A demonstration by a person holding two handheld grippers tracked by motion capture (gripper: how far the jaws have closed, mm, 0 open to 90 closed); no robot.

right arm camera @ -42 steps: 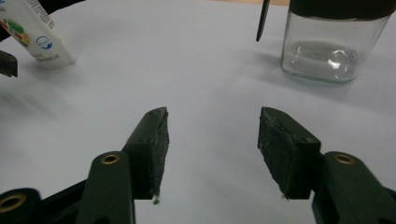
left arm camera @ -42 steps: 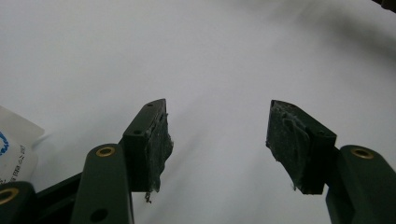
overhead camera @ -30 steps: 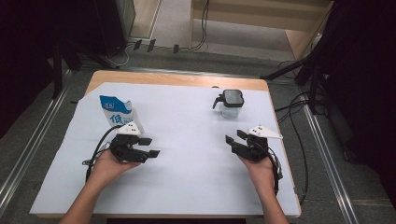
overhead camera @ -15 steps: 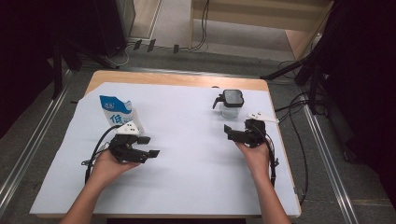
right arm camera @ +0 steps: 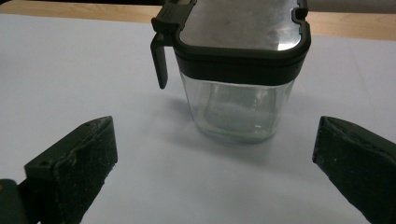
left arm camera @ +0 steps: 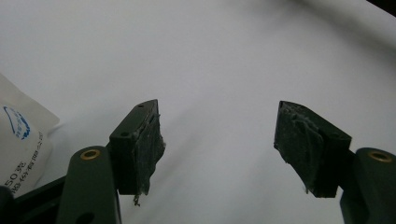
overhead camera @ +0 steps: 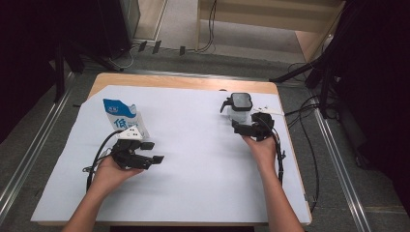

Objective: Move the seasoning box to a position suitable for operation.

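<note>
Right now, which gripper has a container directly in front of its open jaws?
The right gripper: a clear jar with a black lid stands just ahead. The left gripper faces bare white tabletop.

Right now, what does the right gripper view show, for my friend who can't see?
A clear glass jar with a black latched lid stands on the white table cover, just ahead of the right gripper, whose black jaws are wide open around nothing.

Even overhead light brightens the white table cover (overhead camera: 193, 145); the surroundings lie dark, close views slightly soft.
</note>
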